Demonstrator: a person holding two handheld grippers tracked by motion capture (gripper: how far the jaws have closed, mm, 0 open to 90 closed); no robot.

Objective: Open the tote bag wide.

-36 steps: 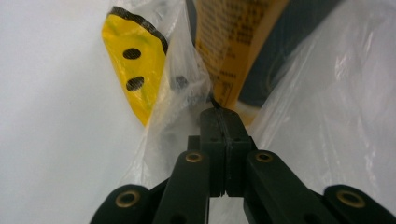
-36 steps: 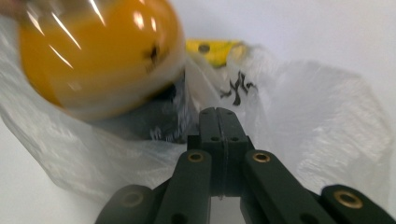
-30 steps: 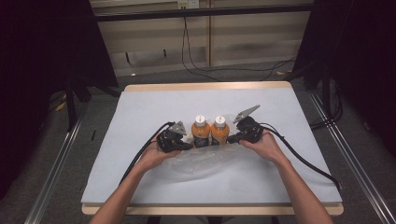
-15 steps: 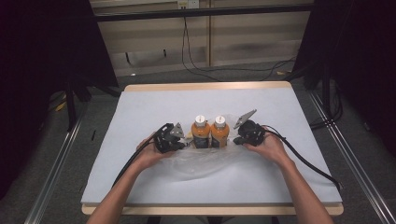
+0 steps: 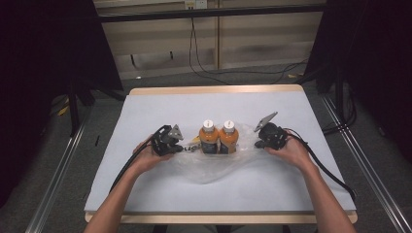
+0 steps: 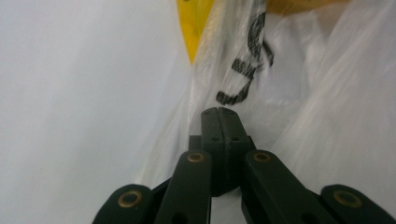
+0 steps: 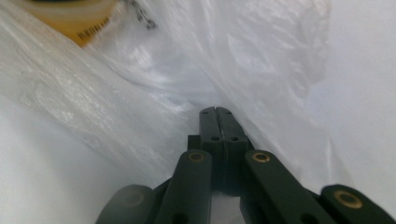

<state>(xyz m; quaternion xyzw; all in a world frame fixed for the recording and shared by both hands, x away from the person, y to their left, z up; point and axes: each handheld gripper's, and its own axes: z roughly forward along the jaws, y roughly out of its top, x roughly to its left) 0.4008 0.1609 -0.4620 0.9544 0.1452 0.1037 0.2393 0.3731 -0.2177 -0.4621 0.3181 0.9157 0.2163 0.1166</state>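
A white-covered counter (image 5: 160,194) stands in a dim room, cables on the floor behind. Two orange bottles (image 5: 218,138) stand mid-counter in a clear plastic bag (image 5: 214,167); left tool (image 5: 176,148) and right tool (image 5: 259,144) each clamp its edge

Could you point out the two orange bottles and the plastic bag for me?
Left bottle (image 5: 208,139), high view, on its orange body below the white cap.
Right bottle (image 5: 229,139), high view, on its orange body below the white cap.
Bag (image 5: 210,170), high view, on the clear film lying in front of the bottles.
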